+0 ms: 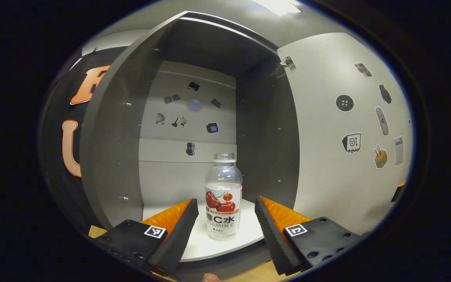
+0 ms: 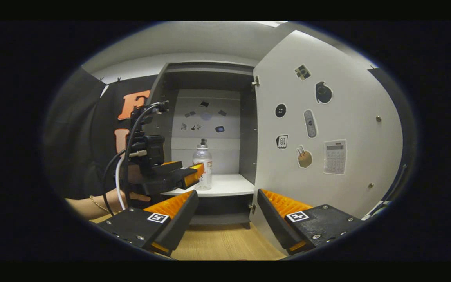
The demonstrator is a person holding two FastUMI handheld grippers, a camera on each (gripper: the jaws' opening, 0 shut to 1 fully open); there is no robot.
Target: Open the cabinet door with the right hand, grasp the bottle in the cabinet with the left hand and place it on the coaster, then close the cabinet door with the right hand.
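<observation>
1. Cabinet [image 1: 119,129] door [image 1: 327,129] hangs wide open on the right, its stickers [image 1: 352,142] facing out.
2. The bottle [image 1: 224,196] stands upright on the white shelf [image 1: 225,239] inside the cabinet, near the front edge.
3. Left gripper [image 1: 225,227]: fingers spread apart, one on each side of the bottle, neither touching it.
4. In the right gripper view, the left gripper [image 2: 178,176] sits at the shelf's front edge, its tips just beside the bottle [image 2: 202,164], a hand [image 2: 135,196] under it.
5. Right gripper [image 2: 225,213]: fingers apart, nothing between them, out in front of the cabinet above the wooden table [image 2: 221,243], near the door's [image 2: 327,133] lower hinge [image 2: 252,206].
</observation>
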